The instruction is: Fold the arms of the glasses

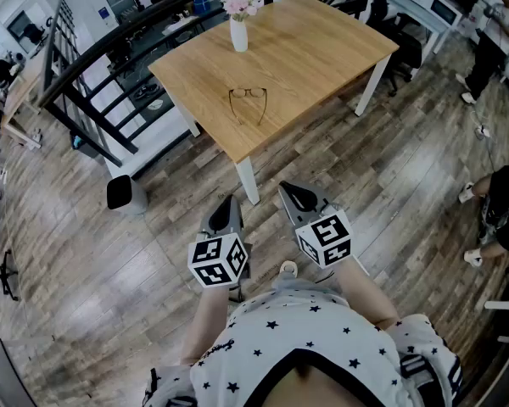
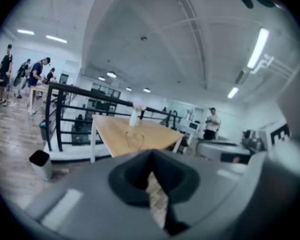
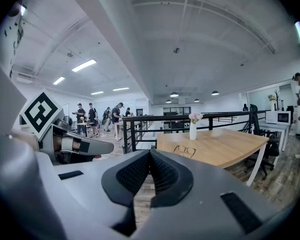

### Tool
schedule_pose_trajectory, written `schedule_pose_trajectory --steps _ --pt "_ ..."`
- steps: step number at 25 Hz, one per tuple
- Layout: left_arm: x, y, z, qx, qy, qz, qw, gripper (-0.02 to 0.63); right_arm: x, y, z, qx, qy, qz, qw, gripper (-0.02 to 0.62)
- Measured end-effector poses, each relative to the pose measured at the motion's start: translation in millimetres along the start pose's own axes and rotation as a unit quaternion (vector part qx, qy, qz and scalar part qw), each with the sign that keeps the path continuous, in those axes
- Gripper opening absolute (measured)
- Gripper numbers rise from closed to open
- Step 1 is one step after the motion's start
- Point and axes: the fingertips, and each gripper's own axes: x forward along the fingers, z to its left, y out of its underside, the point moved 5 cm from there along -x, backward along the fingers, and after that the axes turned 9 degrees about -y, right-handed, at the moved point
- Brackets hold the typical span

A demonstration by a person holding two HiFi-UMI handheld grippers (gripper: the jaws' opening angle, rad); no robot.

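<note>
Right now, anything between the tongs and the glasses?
Nothing visible. The left tongs and right tongs, both shut and empty, are short of the table, only floor between. The glasses lie open on it, the vase beyond them.

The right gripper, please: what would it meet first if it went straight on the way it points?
Probably the near corner of the wooden table, short of the glasses. The right gripper, jaws together, aims there across the floor; depth is hard to judge.
</note>
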Motion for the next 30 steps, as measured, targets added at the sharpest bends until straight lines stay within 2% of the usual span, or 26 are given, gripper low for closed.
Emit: schedule_pose_trajectory --steps 7,13,21,30 --pt "-27.9 18.6 -0.9 -0.013 0.0 0.012 0.9998 0.006 -24.3 5.6 14.0 0.003 0.021 0.009 1.0 0.017" --pt "-32.5 22.9 -6.8 -0.011 0.007 0.017 0.9998 0.006 -28.8 3.7 22.4 -0.003 0.02 0.013 1.0 0.017" --pt "-15.3 20.7 -8.9 -0.011 0.014 0.018 0.9997 0.006 -12.0 0.5 10.7 -0.014 0.009 0.003 1.0 0.018" --pt "17.6 16.8 -12.0 -0.036 0.005 0.015 0.9992 0.006 2.8 0.6 -17.3 -0.011 -0.009 0.01 1.0 0.018"
